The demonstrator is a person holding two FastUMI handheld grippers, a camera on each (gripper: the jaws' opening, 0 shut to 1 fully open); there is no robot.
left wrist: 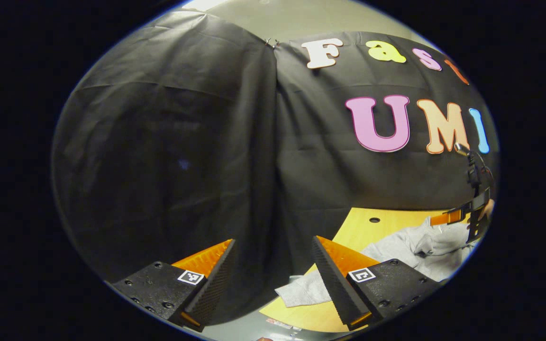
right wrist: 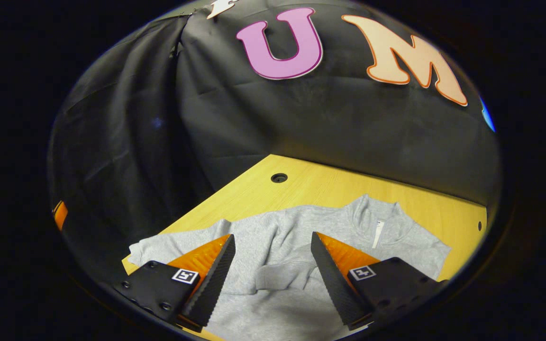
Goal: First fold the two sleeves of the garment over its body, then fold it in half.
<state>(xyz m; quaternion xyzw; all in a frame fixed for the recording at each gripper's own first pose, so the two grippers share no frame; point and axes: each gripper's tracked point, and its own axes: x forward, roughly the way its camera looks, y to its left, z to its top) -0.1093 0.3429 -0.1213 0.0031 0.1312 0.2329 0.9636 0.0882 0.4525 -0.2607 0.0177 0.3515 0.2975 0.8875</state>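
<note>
Here, saw the right claw (right wrist: 273,274) spread wide and empty, low in the middle of the right gripper view, right above the grey sweater (right wrist: 296,237). Lay flat on the yellow table (right wrist: 301,187), collar toward the upper right of that frame, body running down toward the bottom edge. Looked soft, a bit wrinkled, with a small white tag at the neck. Showed one sleeve (right wrist: 178,242) stretched out to the lower left, past the left finger.

Saw the left claw (left wrist: 273,274) also spread wide, pinching nothing, at the bottom of the left gripper view. Pointed mostly at the black cloth, with a sleeve end (left wrist: 301,290) poking out low between the fingers, close to the right one. Seemed closer to that sleeve, so likely first to grab it and bring it over the body.
</note>
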